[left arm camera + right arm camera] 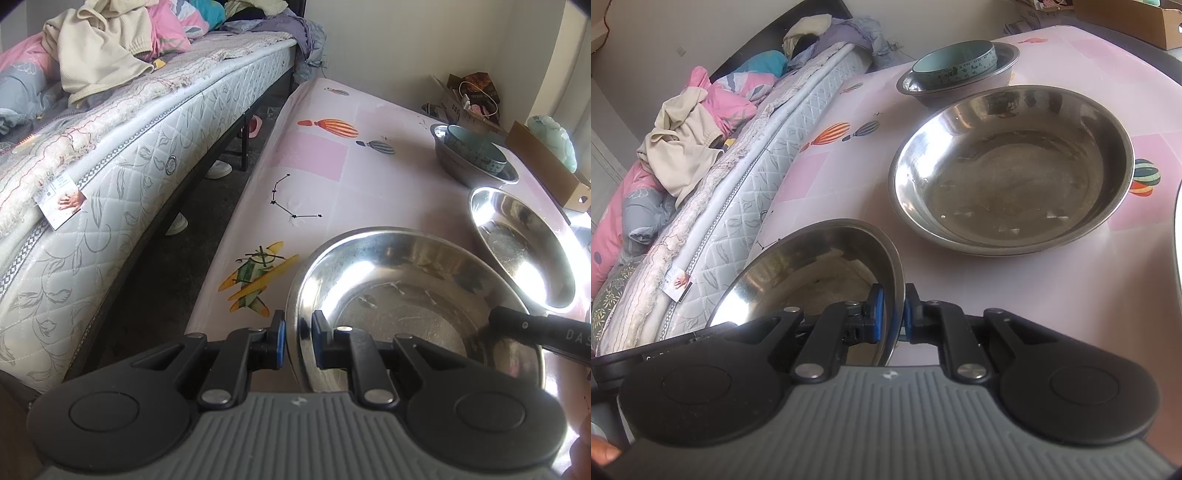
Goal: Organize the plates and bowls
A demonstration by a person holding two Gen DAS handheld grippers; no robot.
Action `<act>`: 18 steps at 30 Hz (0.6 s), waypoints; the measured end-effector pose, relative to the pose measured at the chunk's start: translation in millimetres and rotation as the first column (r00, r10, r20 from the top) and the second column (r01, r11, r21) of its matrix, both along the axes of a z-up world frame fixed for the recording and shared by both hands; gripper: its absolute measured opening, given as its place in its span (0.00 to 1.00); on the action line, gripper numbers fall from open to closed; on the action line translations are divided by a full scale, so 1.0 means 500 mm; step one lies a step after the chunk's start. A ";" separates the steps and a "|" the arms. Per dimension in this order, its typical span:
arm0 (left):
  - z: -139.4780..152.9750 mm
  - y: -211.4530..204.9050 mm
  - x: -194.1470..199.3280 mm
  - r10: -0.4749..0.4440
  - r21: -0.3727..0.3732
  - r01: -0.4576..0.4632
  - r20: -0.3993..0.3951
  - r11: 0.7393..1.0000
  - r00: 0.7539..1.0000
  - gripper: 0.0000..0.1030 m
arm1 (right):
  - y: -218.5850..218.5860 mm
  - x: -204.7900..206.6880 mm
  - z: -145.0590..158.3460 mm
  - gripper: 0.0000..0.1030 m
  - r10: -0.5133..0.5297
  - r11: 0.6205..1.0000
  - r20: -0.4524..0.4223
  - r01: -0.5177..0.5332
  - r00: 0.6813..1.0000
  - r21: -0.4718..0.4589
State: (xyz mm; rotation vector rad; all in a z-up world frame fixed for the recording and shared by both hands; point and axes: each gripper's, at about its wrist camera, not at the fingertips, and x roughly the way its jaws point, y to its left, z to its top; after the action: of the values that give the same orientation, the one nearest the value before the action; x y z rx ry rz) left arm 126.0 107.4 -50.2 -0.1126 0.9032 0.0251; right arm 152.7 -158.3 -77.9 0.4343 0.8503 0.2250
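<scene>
A steel bowl (406, 295) sits nearest me on the pink table, and both grippers hold it. My left gripper (298, 325) is shut on its left rim, one pad inside and one outside. My right gripper (893, 301) is shut on the opposite rim of the same bowl (812, 266); its black finger (517, 325) shows at the right of the left wrist view. Beyond stands a wider steel bowl (1012, 170) (524, 243), empty. Farther back, a third steel bowl (1004, 74) (458, 170) holds a teal ceramic bowl (956, 62) (476, 147).
The table (314, 155) wears a pink cloth printed with balloons and a plane. A bed (147, 147) heaped with clothes runs along its left side, with a dark floor gap between them. A cardboard box (546, 170) stands at the table's far right.
</scene>
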 end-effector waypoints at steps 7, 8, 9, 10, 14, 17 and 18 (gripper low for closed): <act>0.008 -0.001 -0.004 -0.001 0.011 0.001 0.020 1.000 1.000 0.15 | 0.001 -0.002 0.007 0.10 0.004 1.000 0.013 -0.004 1.000 -0.006; 0.010 -0.001 -0.005 0.000 0.011 0.000 0.022 1.000 1.000 0.15 | 0.001 -0.004 0.008 0.10 0.005 1.000 0.016 -0.005 1.000 -0.008; 0.012 0.000 -0.005 -0.001 0.012 0.000 0.026 1.000 1.000 0.15 | 0.002 -0.005 0.009 0.10 0.006 1.000 0.018 -0.006 1.000 -0.008; 0.014 0.000 -0.007 -0.002 0.013 0.002 0.030 1.000 1.000 0.15 | 0.002 -0.005 0.010 0.10 0.006 1.000 0.020 -0.006 1.000 -0.008; 0.021 -0.001 -0.009 -0.004 0.016 0.003 0.039 1.000 0.999 0.15 | 0.001 -0.006 0.016 0.10 0.006 1.000 0.028 -0.005 1.000 -0.005; 0.027 -0.002 -0.008 -0.005 0.018 0.004 0.046 1.000 0.999 0.15 | 0.001 -0.007 0.020 0.10 0.005 1.000 0.033 -0.005 0.999 -0.005; 0.029 -0.003 -0.008 -0.006 0.018 0.005 0.049 1.000 0.999 0.15 | 0.000 -0.007 0.021 0.10 0.004 1.000 0.034 -0.004 0.999 -0.004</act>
State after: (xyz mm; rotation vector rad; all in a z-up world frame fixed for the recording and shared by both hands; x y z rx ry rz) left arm 121.8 106.0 -35.6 -0.0939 0.8542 0.0255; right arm 148.9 -158.5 -67.4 0.4238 0.8178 0.2338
